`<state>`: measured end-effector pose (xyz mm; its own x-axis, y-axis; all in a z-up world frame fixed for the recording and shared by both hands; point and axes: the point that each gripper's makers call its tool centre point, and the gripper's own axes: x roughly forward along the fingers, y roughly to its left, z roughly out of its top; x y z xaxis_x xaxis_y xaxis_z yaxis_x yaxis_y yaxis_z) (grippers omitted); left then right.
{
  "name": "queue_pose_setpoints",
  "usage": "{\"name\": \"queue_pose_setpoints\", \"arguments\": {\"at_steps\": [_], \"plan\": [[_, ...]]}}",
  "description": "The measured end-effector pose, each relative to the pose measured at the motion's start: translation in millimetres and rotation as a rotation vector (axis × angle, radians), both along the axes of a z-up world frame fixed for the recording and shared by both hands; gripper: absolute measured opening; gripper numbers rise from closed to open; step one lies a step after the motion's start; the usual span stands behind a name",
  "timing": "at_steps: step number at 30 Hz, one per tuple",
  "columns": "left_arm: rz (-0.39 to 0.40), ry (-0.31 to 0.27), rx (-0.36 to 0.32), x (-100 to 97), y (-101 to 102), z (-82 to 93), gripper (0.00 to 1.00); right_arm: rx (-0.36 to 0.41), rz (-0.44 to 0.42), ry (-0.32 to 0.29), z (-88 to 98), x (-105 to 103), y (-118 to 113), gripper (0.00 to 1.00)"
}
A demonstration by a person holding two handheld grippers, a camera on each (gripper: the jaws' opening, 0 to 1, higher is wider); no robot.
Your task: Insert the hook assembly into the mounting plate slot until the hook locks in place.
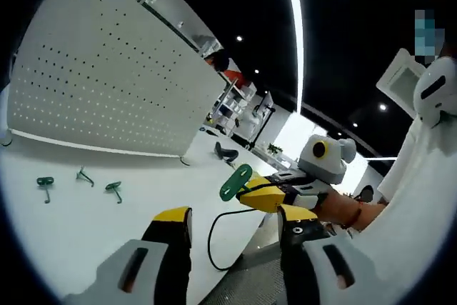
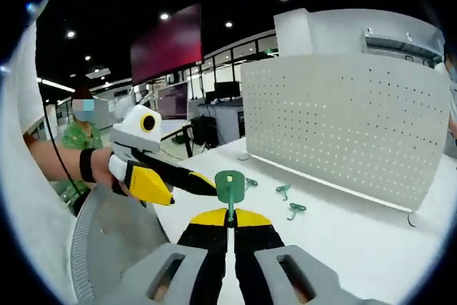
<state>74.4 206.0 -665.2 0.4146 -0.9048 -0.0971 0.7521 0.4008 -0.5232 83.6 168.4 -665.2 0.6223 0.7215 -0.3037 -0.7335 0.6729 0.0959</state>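
White tabletop [image 2: 371, 248] under perforated pegboard [image 2: 343, 126]; right tool [image 2: 230, 221] pinches a flat green hook [image 2: 229, 185], left tool [image 1: 235, 223] gapes wide.

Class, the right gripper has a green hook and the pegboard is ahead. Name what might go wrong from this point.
1. The right gripper pinches the green hook only by its thin stem, so it may twist or slip when pushed into the pegboard.
2. The board's holes are small and many, so missing the intended slot seems likely.
3. Three spare hooks lie on the white table before the board; a low approach might knock them.
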Motion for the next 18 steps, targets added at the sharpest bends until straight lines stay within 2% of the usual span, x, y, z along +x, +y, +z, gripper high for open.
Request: {"name": "queue_pose_setpoints", "arguments": {"at_steps": [3,8,10,14,18], "plan": [[0.036,-0.05,0.028,5.2,5,3.0,0.52,0.025,-0.023,0.003,4.0,5,0,0.0],[0.053,-0.072,0.022,6.5,12,8.6,0.54,0.005,-0.039,0.001,5.8,10,4,0.01],[0.063,-0.082,0.029,7.8,15,9.6,0.57,-0.004,-0.051,0.002,5.5,12,6,0.01],[0.11,-0.145,0.051,12.1,24,14.6,0.63,-0.015,-0.077,0.01,3.1,17,7,0.01],[0.13,-0.172,0.054,12.9,33,18.6,0.68,-0.016,-0.108,0.008,5.4,21,8,0.01]]}}
